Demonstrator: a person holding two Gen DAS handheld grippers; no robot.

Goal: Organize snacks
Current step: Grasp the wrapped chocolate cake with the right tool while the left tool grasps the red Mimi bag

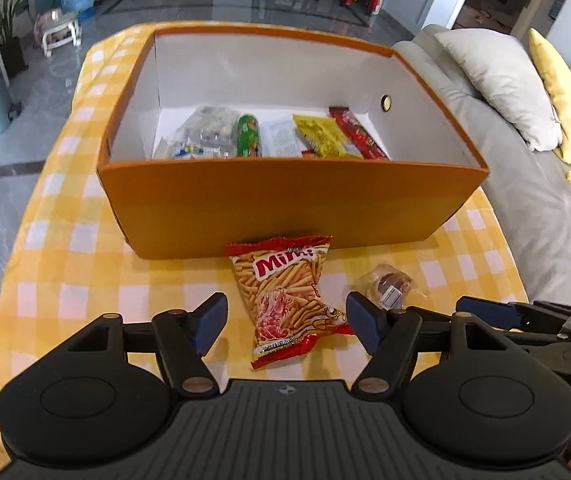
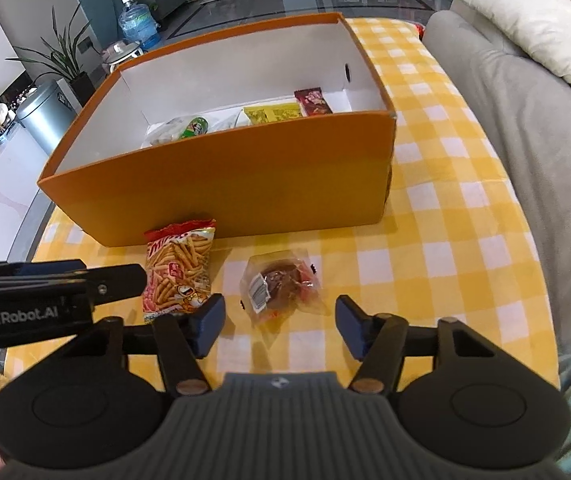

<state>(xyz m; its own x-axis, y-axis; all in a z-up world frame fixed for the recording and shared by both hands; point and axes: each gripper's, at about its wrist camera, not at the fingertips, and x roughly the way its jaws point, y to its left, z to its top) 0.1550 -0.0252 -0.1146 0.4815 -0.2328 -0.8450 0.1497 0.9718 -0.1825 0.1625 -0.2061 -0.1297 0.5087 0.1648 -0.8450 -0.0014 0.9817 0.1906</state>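
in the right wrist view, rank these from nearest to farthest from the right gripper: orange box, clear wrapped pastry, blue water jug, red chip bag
From the right gripper:
1. clear wrapped pastry, just ahead, between the open fingers
2. red chip bag, ahead to the left on the tablecloth
3. orange box, behind both snacks
4. blue water jug, far back left on the floor

Home living room: grey sofa (image 2: 525, 128) with cushions (image 1: 501, 84), potted plant (image 2: 65, 52), water jug (image 2: 137, 24).

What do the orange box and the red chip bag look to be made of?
Orange box: apparently cardboard, matte orange outside, white inside; thin, straight, folded walls. Red chip bag: likely glossy printed plastic film; crinkled surface, crimped serrated top edge.
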